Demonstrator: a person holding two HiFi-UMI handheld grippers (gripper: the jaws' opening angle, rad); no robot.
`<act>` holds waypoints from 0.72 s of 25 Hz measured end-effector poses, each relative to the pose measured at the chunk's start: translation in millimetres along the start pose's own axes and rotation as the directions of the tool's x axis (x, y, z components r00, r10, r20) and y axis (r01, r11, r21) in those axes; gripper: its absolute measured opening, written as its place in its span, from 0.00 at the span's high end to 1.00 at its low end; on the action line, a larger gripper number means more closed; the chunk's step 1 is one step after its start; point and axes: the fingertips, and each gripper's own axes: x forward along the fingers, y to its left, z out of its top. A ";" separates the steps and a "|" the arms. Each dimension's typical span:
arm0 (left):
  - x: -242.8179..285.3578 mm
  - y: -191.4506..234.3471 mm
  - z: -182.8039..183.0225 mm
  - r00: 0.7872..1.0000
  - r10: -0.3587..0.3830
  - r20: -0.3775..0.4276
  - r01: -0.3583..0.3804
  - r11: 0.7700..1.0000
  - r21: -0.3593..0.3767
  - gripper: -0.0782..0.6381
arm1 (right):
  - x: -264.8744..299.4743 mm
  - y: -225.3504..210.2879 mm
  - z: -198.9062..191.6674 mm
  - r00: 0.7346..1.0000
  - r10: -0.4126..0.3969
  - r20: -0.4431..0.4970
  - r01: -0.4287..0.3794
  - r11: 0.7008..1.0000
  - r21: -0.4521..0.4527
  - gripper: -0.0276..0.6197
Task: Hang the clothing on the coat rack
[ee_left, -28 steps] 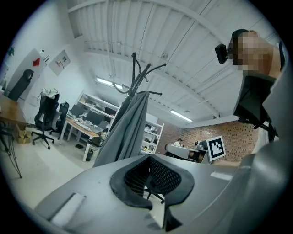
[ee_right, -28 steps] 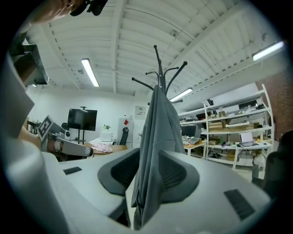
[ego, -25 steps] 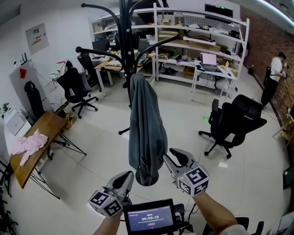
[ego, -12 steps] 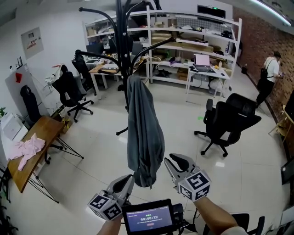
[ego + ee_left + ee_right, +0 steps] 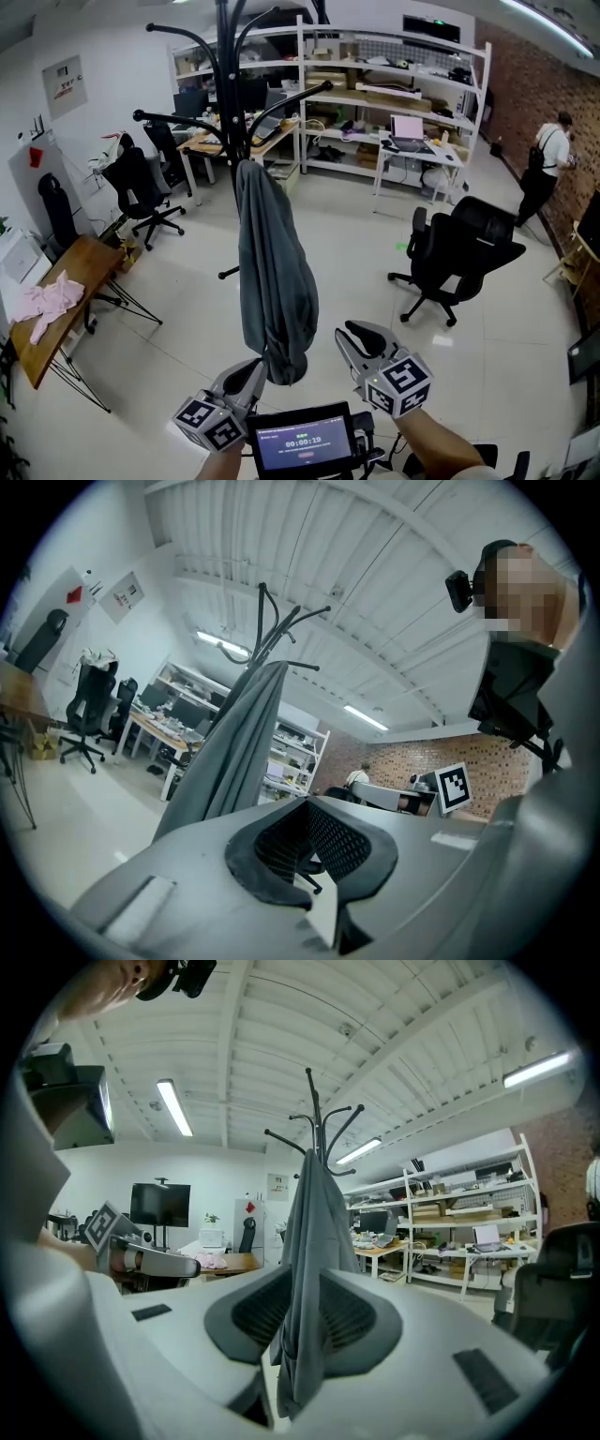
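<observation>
A long grey garment [image 5: 272, 281] hangs from an arm of the black coat rack [image 5: 225, 94] and reaches almost down to my grippers. My left gripper [image 5: 251, 370] is shut and empty, its tip just left of the garment's lower end. In the left gripper view the garment [image 5: 234, 752] hangs ahead and to the left of the left gripper [image 5: 314, 846]. My right gripper [image 5: 352, 333] stands a little right of the cloth, clear of it. Its jaws have just been closing and stay slightly open. Through the right gripper [image 5: 300, 1335] the garment [image 5: 314, 1222] shows beyond the gap, not gripped.
A black office chair [image 5: 464, 248] stands at the right and another chair [image 5: 136, 183] at the left. A wooden table [image 5: 80, 258] with a pink cloth [image 5: 47, 300] is at the far left. Shelves [image 5: 394, 94] line the back. A person [image 5: 544, 173] stands far right.
In the head view the rack and garment have shifted left. Both grippers sit lower in the picture, and the right gripper now stands farther from the cloth's edge.
</observation>
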 end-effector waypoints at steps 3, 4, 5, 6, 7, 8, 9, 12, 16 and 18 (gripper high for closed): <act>6.1 -6.3 -3.8 1.000 0.003 -0.009 -0.003 1.000 0.001 0.89 | -6.5 -8.5 -2.2 1.000 -0.005 -0.001 0.005 1.000 0.005 0.91; 7.9 -8.0 -4.7 1.000 0.004 -0.012 -0.003 1.000 0.002 0.89 | -8.0 -10.3 -2.5 1.000 -0.002 -0.001 0.002 1.000 0.008 0.91; 9.8 -9.6 -5.2 1.000 0.004 -0.014 -0.004 1.000 0.004 0.89 | -9.2 -11.9 -2.4 1.000 0.003 0.001 -0.003 1.000 0.011 0.91; 11.8 -11.2 -5.7 1.000 0.005 -0.016 -0.005 1.000 0.006 0.89 | -10.2 -13.4 -2.0 1.000 0.010 0.004 -0.010 1.000 0.016 0.91; 13.9 -12.9 -6.3 1.000 0.005 -0.016 -0.005 1.000 0.008 0.89 | -11.2 -15.1 -1.7 1.000 0.017 0.009 -0.017 1.000 0.024 0.92; 16.1 -14.7 -7.0 1.000 0.005 -0.017 -0.005 1.000 0.011 0.89 | -12.0 -17.0 -1.6 1.000 0.024 0.014 -0.025 0.999 0.034 0.92; 18.0 -16.6 -7.9 1.000 0.005 -0.018 -0.005 1.000 0.013 0.89 | -12.6 -18.9 -1.6 0.999 0.031 0.019 -0.032 0.999 0.044 0.92; 21.7 -21.8 -9.0 1.000 0.006 -0.021 -0.006 1.000 0.023 0.89 | -13.5 -23.5 -2.0 0.999 0.048 0.025 -0.049 0.996 0.073 0.93; 23.8 -25.0 -8.1 1.000 0.009 -0.021 -0.008 0.999 0.033 0.89 | -13.5 -25.4 -1.6 0.998 0.064 0.025 -0.066 0.995 0.079 0.94; 24.5 -25.3 -9.4 1.000 0.011 -0.024 -0.010 0.999 0.033 0.89 | -13.1 -23.3 -2.7 0.997 0.073 0.017 -0.074 0.996 0.050 0.94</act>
